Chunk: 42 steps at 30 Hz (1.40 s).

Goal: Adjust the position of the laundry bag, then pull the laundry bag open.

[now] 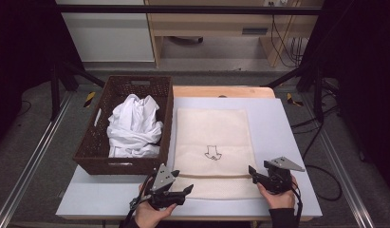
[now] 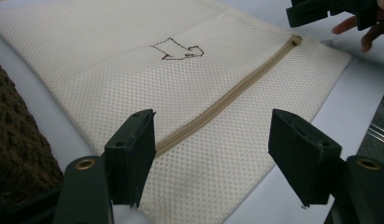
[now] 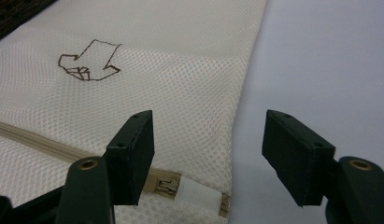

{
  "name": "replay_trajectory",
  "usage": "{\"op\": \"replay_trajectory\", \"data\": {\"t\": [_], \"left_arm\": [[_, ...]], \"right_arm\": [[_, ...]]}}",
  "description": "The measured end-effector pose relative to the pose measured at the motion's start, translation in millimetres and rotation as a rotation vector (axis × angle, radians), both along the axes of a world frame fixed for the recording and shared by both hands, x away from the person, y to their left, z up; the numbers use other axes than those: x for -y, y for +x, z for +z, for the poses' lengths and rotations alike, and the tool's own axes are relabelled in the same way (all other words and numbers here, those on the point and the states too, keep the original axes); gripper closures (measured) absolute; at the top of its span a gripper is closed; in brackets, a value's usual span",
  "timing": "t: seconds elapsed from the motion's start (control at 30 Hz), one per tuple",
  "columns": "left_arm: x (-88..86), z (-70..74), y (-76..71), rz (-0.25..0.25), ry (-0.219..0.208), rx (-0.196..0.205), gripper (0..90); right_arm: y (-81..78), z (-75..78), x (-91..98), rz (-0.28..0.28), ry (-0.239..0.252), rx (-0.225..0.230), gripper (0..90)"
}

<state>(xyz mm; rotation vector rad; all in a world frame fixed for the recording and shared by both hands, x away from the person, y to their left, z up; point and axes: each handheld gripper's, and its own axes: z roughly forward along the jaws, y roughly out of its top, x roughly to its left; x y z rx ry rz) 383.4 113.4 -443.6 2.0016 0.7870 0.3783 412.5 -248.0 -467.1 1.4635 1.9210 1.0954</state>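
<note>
Even overhead light, dark surroundings

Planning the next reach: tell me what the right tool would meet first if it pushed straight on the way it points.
Probably the cream mesh laundry bag: the right tool, jaws open, points along its right edge near the zipper end.

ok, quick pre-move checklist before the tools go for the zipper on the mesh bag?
1. Left tool open, nothing between its jaws: ok.
2. Right tool open, nothing between its jaws: ok.
3. Cream mesh laundry bag lies flat on the grey table top, black arrow drawing facing up: ok.
4. Beige zipper runs uncovered across the bag's near end: ok.
5. Zipper slider sits at the bag's right edge, just ahead of the right tool: ok. Whether it is fully shut: cannot tell.
6. White crumpled garment lies in the brown woven basket, beside the bag: ok.
</note>
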Motion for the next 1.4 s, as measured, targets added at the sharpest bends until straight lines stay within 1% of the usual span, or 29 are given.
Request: {"op": "replay_trajectory", "data": {"t": [0.03,0.07,0.13,0.2,0.3,0.4,0.43,0.47,0.5,0.53,0.57,0.6,0.63,0.7,0.77,0.97,1.03,1.1,1.13,1.2,1.23,1.33,1.37,1.4], "left_arm": [[0.0,0.0,0.0,0.0,0.0,0.0,30.6],[1.8,0.7,0.0,-0.002,0.001,0.0,30.4],[4.8,2.6,0.1,-0.009,0.006,0.008,30.1],[8.5,4.9,0.7,-0.014,0.011,0.015,29.9],[13.8,9.0,3.4,-0.021,0.01,0.025,30.4],[20.4,12.5,7.6,-0.025,0.013,0.034,33.3],[24.8,14.0,10.0,-0.032,0.0,0.034,36.4],[24.8,14.0,10.0,-0.032,0.0,0.034,37.8],[28.5,14.8,11.5,-0.037,-0.003,0.037,39.6],[31.9,15.4,12.8,-0.041,0.001,0.039,39.6],[35.5,15.7,14.2,-0.044,0.004,0.042,40.9],[39.3,15.8,15.5,-0.048,0.005,0.043,42.3],[42.9,15.9,16.8,-0.052,0.007,0.04,45.5],[50.5,15.2,19.0,-0.055,0.006,0.036,46.9],[58.2,13.0,20.7,-0.062,-0.006,0.027,50.4],[82.6,0.1,24.1,-0.074,0.004,0.005,59.5],[89.6,-4.2,25.1,-0.075,0.006,-0.006,66.0],[96.5,-7.6,27.0,-0.082,0.002,-0.022,69.4],[100.1,-8.9,28.1,-0.086,-0.002,-0.029,69.4],[108.6,-11.0,30.4,-0.094,-0.01,-0.04,75.6],[111.4,-11.6,31.0,-0.098,-0.011,-0.043,75.6],[123.3,-15.3,32.6,-0.11,-0.004,-0.052,80.0],[129.4,-19.1,33.5,-0.118,0.002,-0.061,82.2],[129.4,-19.1,33.5,-0.118,0.002,-0.061,83.7]], "right_arm": [[0.0,0.0,0.0,0.0,0.0,0.0,32.7],[-2.3,-0.3,0.2,-0.015,-0.008,0.011,30.7],[-2.7,-0.4,0.7,-0.015,-0.006,0.009,32.1],[-5.2,-0.8,2.6,-0.007,0.02,0.004,32.6],[-6.7,-2.3,3.5,-0.001,0.033,-0.002,34.5],[-8.7,-2.9,2.5,0.006,0.038,-0.012,37.2],[-10.5,-2.8,2.2,0.006,0.037,-0.007,38.9],[-10.5,-2.8,2.2,0.006,0.037,-0.007,38.9],[-12.3,-2.3,2.6,0.006,0.04,0.002,40.1],[-12.3,-2.3,2.6,0.006,0.04,0.002,40.1],[-13.7,-1.7,2.7,0.003,0.05,-0.002,41.3],[-14.5,-1.6,3.6,0.003,0.049,0.0,42.5],[-16.2,-1.5,5.1,-0.001,0.057,-0.003,43.4],[-16.9,-1.5,5.9,-0.006,0.06,-0.003,43.4],[-18.5,-2.0,7.5,-0.012,0.061,-0.004,43.5],[-22.7,-3.4,9.5,-0.011,0.078,-0.013,46.4],[-22.7,-4.2,10.2,-0.011,0.083,-0.019,48.3],[-22.4,-5.7,10.6,-0.011,0.087,-0.031,51.6],[-22.4,-5.7,10.6,-0.011,0.087,-0.031,51.6],[-22.1,-6.9,12.3,-0.016,0.096,-0.049,56.1],[-22.1,-6.9,12.3,-0.016,0.096,-0.049,56.1],[-21.8,-8.1,15.0,-0.022,0.102,-0.061,58.2],[-21.3,-9.8,16.2,-0.026,0.096,-0.068,59.0],[-21.3,-9.8,16.2,-0.026,0.096,-0.068,59.0]]}}
